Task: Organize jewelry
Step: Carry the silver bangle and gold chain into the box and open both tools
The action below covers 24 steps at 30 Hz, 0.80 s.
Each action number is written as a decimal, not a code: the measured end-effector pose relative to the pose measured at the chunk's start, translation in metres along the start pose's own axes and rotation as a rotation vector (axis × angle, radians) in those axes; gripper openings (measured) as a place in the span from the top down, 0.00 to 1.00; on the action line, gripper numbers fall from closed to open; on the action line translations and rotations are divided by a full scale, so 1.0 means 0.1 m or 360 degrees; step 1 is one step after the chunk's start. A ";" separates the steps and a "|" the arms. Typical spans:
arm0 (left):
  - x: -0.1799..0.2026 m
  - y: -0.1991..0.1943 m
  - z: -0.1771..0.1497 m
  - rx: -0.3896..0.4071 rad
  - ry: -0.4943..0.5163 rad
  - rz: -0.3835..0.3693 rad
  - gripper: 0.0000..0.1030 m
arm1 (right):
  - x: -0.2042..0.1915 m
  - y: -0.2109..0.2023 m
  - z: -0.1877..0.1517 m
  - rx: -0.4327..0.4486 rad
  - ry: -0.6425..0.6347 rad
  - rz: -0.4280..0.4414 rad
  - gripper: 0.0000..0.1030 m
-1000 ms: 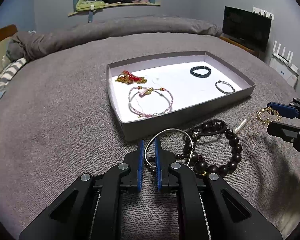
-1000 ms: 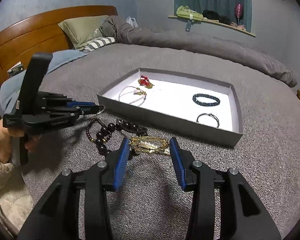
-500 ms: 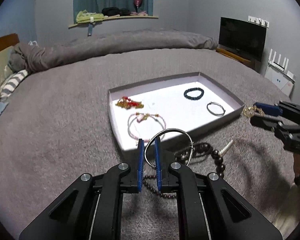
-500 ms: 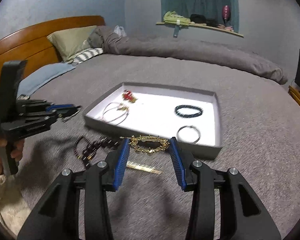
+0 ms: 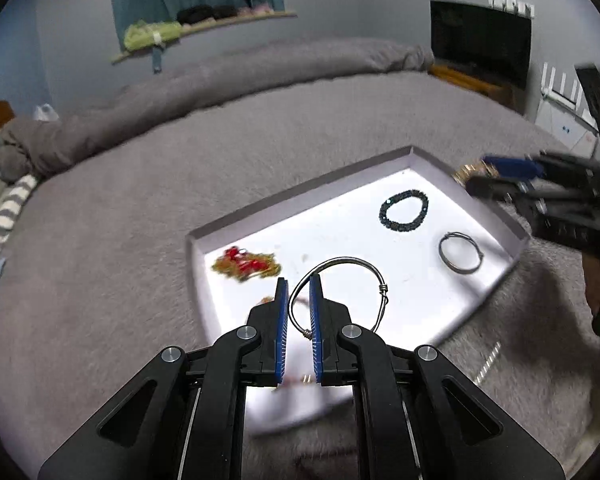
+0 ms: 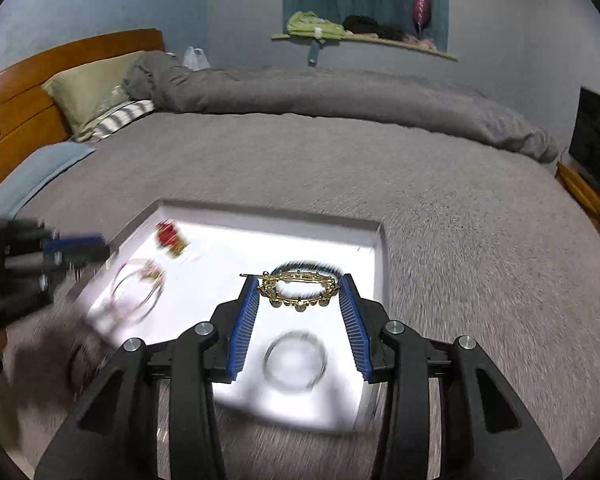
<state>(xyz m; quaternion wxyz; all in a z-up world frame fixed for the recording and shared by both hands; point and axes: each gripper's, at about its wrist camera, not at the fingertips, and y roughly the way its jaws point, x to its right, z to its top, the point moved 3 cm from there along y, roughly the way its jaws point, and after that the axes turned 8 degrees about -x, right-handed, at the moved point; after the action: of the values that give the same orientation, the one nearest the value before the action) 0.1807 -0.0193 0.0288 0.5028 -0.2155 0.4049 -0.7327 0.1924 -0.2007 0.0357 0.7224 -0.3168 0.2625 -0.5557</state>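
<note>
My left gripper (image 5: pixel 298 284) is shut on a thin silver wire bangle (image 5: pixel 364 268), which hangs over the near left part of the shallow grey tray (image 5: pixel 300 196) on the bed. My right gripper (image 6: pixel 299 282) is shut on a gold oval brooch (image 6: pixel 300 294), held across its length above the tray's (image 6: pixel 268 214) right half. In the tray lie a red-and-gold piece (image 5: pixel 246 266), a dark bead bracelet (image 5: pixel 404 212), a small silver bangle (image 5: pixel 460 252) and a pink cord bracelet (image 6: pixel 138 290). The right gripper (image 5: pixel 500 174) with the brooch shows at the tray's far right corner.
The tray rests on a grey bedspread (image 5: pixel 100 240). A rolled duvet (image 6: pixel 340 92) and pillows (image 6: pixel 88 92) lie behind it, with a wooden headboard (image 6: pixel 28 80). A television (image 5: pixel 480 40) stands at the right. A gold pin (image 5: pixel 488 360) lies on the bedspread beside the tray.
Both grippers have moved forward from the bedspread to over the tray, carrying the silver bangle and the gold brooch. The dark bead strand left behind has passed out of view.
</note>
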 end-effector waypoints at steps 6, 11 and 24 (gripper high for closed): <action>0.04 0.47 0.30 -0.0126 0.0018 -0.0013 0.90 | -0.03 0.49 0.31 -0.0134 -0.0003 -0.0039 0.60; 0.00 0.77 0.45 -0.0221 0.0024 0.0010 0.90 | -0.08 0.87 0.37 -0.0329 0.0027 -0.0073 0.60; -0.01 1.04 0.51 -0.0323 0.0027 0.0029 0.90 | -0.03 1.07 0.44 -0.0490 0.0146 -0.0037 0.60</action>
<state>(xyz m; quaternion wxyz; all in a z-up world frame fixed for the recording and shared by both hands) 0.2764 -0.0552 -0.0262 0.4817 -0.2554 0.4831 -0.6850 0.2917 -0.1715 -0.0151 0.6461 -0.4010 0.3737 -0.5311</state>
